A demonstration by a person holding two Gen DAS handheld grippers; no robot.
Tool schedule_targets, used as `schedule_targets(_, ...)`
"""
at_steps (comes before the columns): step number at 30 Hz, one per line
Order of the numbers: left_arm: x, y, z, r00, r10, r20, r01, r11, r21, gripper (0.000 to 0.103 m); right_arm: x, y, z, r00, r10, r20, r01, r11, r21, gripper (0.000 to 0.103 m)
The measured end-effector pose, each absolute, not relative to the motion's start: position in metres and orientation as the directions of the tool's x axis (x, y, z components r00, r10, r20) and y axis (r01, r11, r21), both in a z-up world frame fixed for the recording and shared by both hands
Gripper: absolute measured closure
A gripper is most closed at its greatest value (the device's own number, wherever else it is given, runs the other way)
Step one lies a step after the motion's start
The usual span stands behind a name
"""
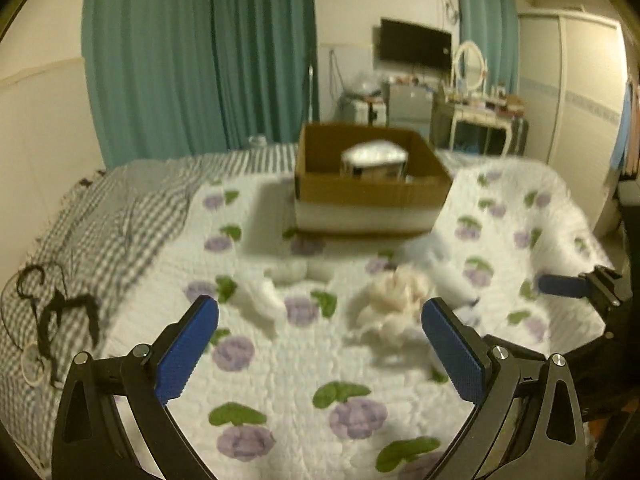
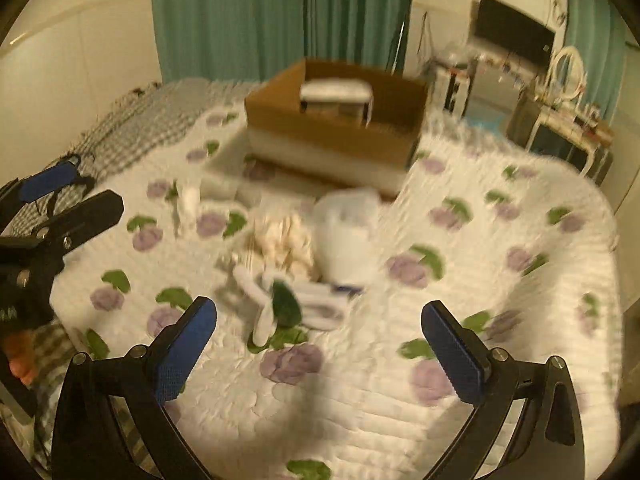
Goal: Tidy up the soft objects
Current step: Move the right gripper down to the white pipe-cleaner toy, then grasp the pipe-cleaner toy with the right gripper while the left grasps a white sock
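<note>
The left hand-held gripper [image 1: 320, 344] hovers over the bed with its blue-padded fingers spread wide and nothing between them; the right hand-held gripper [image 2: 320, 344] is likewise wide open and holds nothing. Both hang above a white quilt [image 1: 288, 380] printed with purple flowers and green leaves, bare directly under each gripper. Just ahead of the left gripper, slightly to its right, lies a cream crumpled cloth [image 1: 394, 292], with small white soft pieces [image 1: 264, 300] to the left of it; motion blur hides their exact shapes. Ahead of the right gripper a pair of white socks [image 2: 304, 300] lies nearest, then the same cream cloth [image 2: 286, 240], and just right of that a white bag-like bundle [image 2: 348, 236], all close together or touching. Beyond this cluster, straight ahead of both grippers, sits an open cardboard box [image 1: 372, 192] on the quilt; inside it stands a white-topped package [image 1: 374, 158], with room left around it. Left of the left gripper the quilt ends at a grey checked sheet [image 1: 92, 232] carrying a black strap [image 1: 60, 312]. To the right the quilt falls away at the bed's edge. Farthest off are teal curtains [image 1: 200, 52] and a dressing table [image 1: 480, 116].
</note>
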State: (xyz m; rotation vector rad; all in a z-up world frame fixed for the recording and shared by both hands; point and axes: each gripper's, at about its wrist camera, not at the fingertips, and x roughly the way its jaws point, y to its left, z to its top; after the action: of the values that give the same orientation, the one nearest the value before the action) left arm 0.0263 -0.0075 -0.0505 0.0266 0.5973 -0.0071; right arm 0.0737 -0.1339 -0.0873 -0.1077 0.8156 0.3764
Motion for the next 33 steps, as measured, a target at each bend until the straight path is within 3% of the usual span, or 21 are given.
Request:
schedule_targets(10,0.044,-0.001,-0.108,0.74,0.016,-0.673,0.017,0.999,0.043,0.0,0.11,-0.11,-0.139,0.541,0.29,-0.79,-0.37,0.925,0.086,0.002)
schedule_targets(16,0.054,0.004,-0.116,0.707,-0.003,-0.707,0.029,0.999,0.026,0.0,0.12,-0.113,-0.145,0.508,0.321,-0.8,-0.364,0.921,0.138,0.016)
schedule_targets(18,0.056,0.005,-0.116,0.703,-0.005,-0.711,0.031,0.999,0.024,0.0,0.122,-0.113,-0.148,0.491,0.329,-0.807,-0.371,0.917,0.148,0.03)
schedule_targets(24,0.056,0.003,-0.113,0.694,-0.037,-0.719,0.046,0.999,-0.007,0.0,0.119,-0.117,-0.145,0.493,0.345,-0.799,-0.356,0.918,0.176,0.037)
schedule_targets(33,0.05,-0.007,-0.099,0.708,-0.016,-0.706,0.054,0.998,0.031,0.0,0.095,-0.138,-0.105,0.579,0.345,-0.738,-0.345,0.925,0.161,0.041)
